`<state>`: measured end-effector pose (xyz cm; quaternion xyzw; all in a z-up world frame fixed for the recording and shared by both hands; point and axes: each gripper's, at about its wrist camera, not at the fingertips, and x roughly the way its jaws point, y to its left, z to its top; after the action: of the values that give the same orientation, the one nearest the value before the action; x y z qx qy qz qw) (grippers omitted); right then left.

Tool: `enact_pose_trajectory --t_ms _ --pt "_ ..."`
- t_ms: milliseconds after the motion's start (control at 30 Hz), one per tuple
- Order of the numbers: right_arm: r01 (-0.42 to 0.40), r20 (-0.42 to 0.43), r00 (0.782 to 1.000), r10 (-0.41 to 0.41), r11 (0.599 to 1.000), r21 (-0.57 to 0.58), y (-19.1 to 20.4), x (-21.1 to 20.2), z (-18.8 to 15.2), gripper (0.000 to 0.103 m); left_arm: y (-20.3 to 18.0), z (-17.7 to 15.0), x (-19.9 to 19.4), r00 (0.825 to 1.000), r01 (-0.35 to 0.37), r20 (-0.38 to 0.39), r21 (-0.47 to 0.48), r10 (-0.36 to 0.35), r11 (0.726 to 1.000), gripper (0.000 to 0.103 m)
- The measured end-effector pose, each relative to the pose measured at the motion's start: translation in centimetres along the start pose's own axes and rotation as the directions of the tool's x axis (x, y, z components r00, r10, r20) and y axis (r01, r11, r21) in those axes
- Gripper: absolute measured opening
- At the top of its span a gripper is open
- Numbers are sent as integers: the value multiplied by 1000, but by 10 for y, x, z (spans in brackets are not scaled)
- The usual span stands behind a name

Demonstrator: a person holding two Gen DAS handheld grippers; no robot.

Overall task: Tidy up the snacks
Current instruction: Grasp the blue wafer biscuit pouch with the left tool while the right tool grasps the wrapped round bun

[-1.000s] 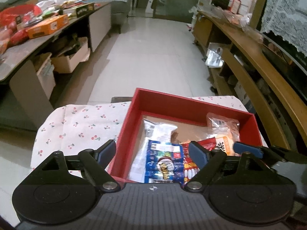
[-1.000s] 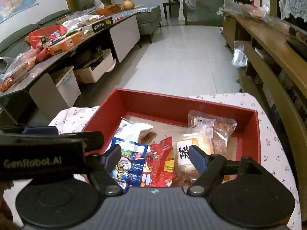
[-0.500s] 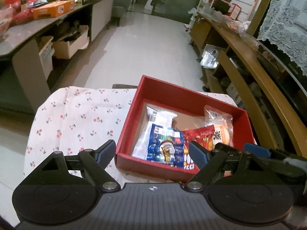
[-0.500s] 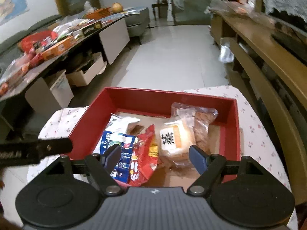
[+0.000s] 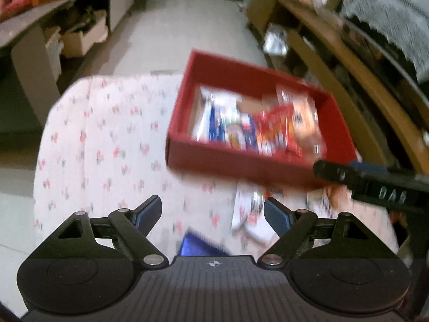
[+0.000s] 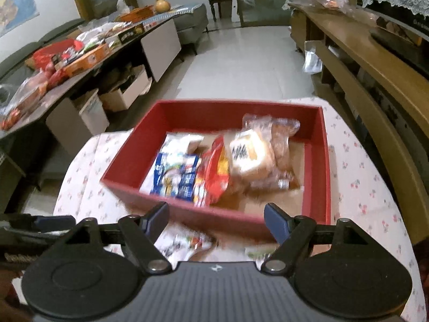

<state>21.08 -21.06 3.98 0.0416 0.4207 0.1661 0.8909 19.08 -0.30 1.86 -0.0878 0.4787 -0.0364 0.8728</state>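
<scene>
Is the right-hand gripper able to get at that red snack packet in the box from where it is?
Probably yes. The right gripper is open and empty, the red box has no lid, and the red packet lies on top, just past the near wall.

Red open-top box sits on the cloth-covered bench, holding a blue-white packet, a red packet and bagged bread. Loose packets lie just before its near wall.
</scene>
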Motion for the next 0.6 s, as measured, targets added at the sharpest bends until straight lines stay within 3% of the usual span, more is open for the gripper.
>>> enact_pose_trajectory --t_ms 200,433,600 --pt "-7 -34 999 8 1000 26 5 -21 -29 83 -5 -35 11 994 15 -106 104 -4 994 88" --pt "12 -82 997 -7 998 57 1 -30 -58 83 -10 -48 28 987 12 -160 170 16 985 88" --pt "16 -89 996 -10 997 70 -7 -31 -59 83 -13 -58 44 979 -29 -192 206 70 978 90"
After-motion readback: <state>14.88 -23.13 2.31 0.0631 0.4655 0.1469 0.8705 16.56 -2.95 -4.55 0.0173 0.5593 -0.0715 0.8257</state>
